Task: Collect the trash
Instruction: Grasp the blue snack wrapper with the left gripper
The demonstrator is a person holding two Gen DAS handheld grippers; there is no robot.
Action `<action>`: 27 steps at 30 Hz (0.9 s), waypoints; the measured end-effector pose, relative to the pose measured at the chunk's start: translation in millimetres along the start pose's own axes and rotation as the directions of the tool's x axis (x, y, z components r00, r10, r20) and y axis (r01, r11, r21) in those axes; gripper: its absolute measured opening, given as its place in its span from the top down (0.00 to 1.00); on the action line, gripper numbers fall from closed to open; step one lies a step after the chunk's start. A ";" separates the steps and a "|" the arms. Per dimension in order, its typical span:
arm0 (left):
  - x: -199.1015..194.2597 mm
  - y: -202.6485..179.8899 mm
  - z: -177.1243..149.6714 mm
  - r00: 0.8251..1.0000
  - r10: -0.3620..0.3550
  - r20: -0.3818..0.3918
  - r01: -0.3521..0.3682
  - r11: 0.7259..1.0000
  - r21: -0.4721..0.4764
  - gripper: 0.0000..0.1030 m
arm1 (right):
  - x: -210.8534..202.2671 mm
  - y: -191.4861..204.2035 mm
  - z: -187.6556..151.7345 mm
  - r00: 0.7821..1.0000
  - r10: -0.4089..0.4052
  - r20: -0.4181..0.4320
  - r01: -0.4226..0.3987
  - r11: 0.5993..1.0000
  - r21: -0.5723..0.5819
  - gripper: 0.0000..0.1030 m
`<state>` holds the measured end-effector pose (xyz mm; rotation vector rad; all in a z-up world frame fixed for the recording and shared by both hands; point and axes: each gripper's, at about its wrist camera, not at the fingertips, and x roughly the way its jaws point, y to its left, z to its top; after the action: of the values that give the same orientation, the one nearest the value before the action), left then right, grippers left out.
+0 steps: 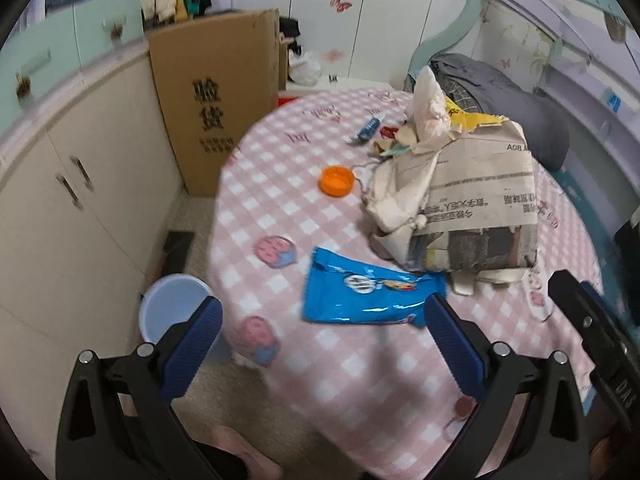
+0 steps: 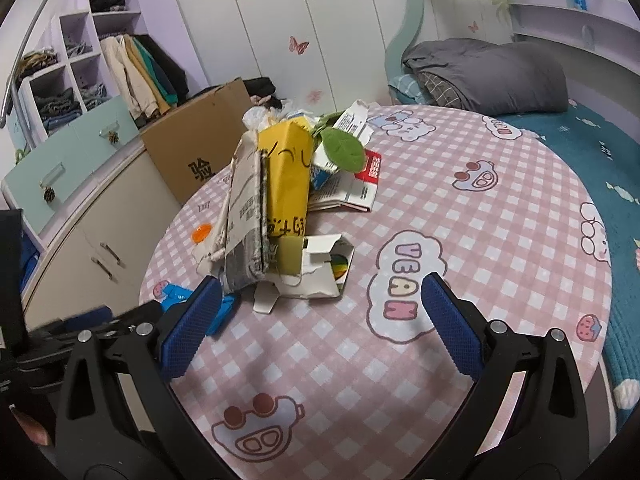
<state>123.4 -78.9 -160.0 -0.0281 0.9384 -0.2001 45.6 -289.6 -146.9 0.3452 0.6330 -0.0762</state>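
Left gripper (image 1: 322, 326) hangs spread and empty over the blue wrapper (image 1: 370, 298), likely lining up a grab; right gripper (image 2: 320, 312) gapes empty too

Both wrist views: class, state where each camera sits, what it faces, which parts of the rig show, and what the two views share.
Left wrist: on the left gripper, facing the blue wrapper and bucket; open fingers show, right gripper at the edge.
Right wrist: on the right gripper, facing the newspaper bundle; open fingers show.
Shared: bundle, wrapper, orange cap, checked table.
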 end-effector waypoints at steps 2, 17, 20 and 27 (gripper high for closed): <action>7.5 -2.4 1.2 1.000 0.000 -0.013 0.000 1.000 -0.026 0.04 | 2.5 -2.0 0.9 1.000 0.000 -0.001 0.000 1.000 0.003 0.05; 41.4 -29.2 2.9 0.997 0.067 -0.023 -0.066 0.997 0.038 0.18 | 22.8 -9.3 4.3 1.000 0.003 -0.023 -0.003 1.000 0.019 0.05; 37.7 -29.4 -0.9 0.996 0.087 0.007 -0.087 0.993 0.079 0.34 | 23.6 -6.4 6.4 1.000 0.006 -0.016 -0.006 1.000 0.014 0.05; 30.0 -15.3 -1.8 1.000 -0.017 0.024 0.014 0.995 0.103 0.81 | 22.5 3.1 10.2 1.000 0.023 -0.009 -0.023 1.000 -0.001 0.05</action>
<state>136.8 -99.3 -183.3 0.0566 0.9022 -0.2617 70.0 -289.4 -151.7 0.3524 0.6378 -0.0520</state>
